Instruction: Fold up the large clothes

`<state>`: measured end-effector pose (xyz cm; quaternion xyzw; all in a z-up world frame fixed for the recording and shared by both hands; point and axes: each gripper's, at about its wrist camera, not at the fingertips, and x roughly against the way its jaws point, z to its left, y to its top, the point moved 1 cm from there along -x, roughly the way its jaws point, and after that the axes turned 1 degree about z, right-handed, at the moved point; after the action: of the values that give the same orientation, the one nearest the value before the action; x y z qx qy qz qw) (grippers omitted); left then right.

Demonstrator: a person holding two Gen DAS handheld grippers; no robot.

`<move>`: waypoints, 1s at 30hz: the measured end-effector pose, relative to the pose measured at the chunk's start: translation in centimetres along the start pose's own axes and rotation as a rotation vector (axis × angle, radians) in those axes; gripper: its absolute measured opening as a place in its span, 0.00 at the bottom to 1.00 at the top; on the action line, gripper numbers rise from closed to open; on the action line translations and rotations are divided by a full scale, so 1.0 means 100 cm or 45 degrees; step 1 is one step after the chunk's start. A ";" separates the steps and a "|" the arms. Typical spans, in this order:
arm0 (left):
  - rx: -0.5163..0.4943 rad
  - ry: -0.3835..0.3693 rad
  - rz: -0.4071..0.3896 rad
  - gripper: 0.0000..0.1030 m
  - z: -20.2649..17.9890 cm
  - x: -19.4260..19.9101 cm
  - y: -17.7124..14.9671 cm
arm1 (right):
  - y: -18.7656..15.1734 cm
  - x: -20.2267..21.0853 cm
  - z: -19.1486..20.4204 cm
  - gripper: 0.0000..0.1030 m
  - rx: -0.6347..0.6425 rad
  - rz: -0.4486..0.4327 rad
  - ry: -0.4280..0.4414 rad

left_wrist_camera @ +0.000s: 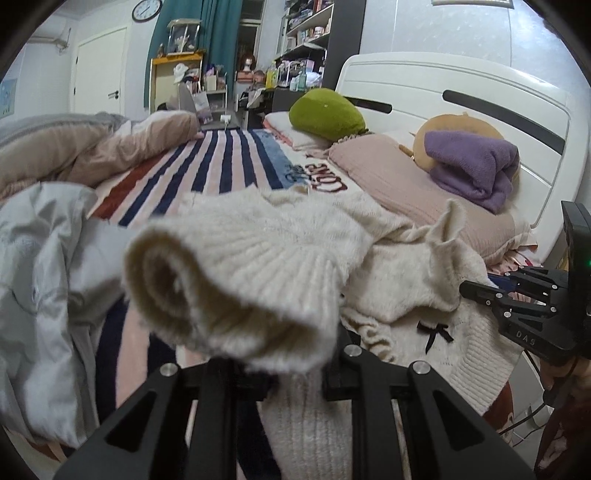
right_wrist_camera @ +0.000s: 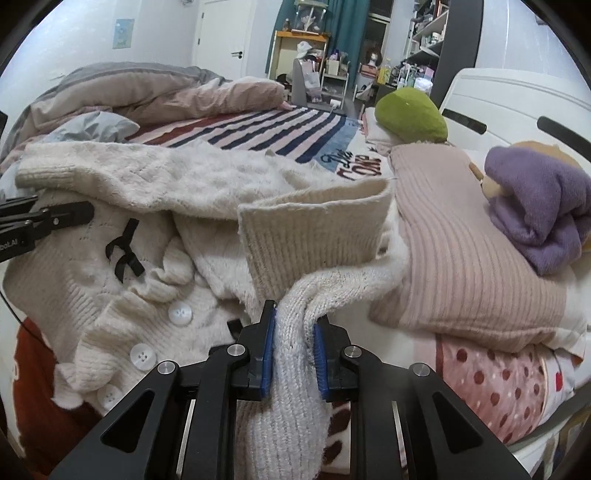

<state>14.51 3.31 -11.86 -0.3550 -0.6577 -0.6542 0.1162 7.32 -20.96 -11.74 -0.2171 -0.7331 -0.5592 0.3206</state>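
The right gripper (right_wrist_camera: 294,349) is clamped on a bunched strand of the cream cardigan (right_wrist_camera: 122,258); its blue pads (right_wrist_camera: 269,350) press the knit from both sides. A ribbed cuff (right_wrist_camera: 314,236) stands up just beyond the fingers, and knit hangs down below them.

The left gripper (left_wrist_camera: 295,376) is likewise closed on the cardigan: a ribbed sleeve end (left_wrist_camera: 229,284) bulges over its fingers and hides the tips, with more knit hanging between the black finger frames. In the right wrist view this gripper enters from the left edge, near a black bow (right_wrist_camera: 123,249) and above two white buttons (right_wrist_camera: 180,315).

The cardigan lies rumpled on the near edge of the bed, partly lifted at both gripped points, on a striped blanket (left_wrist_camera: 207,158). A pale grey jacket (left_wrist_camera: 40,258) lies to its left. To its right is a pink ribbed pillow (right_wrist_camera: 461,258) with a folded purple cloth (right_wrist_camera: 543,206) on top. A green cushion (left_wrist_camera: 325,114) sits further back by the white headboard (left_wrist_camera: 461,88). Shelves, a teal curtain (left_wrist_camera: 207,33) and a wall clock (left_wrist_camera: 146,9) fill the far end.
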 end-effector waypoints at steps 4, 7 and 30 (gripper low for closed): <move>-0.026 0.003 -0.046 0.15 0.003 0.003 0.023 | 0.020 0.002 -0.003 0.12 0.022 -0.031 0.020; -0.041 0.012 -0.073 0.14 0.010 0.005 0.042 | 0.037 0.002 -0.011 0.12 0.028 -0.048 0.058; 0.073 0.038 0.218 0.19 0.117 -0.150 0.211 | 0.225 -0.151 -0.136 0.11 -0.171 0.227 0.161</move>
<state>42.03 7.32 -6.05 -0.3967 -0.6414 -0.6281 0.1918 36.20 -27.13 -4.85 -0.2665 -0.6502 -0.5888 0.3994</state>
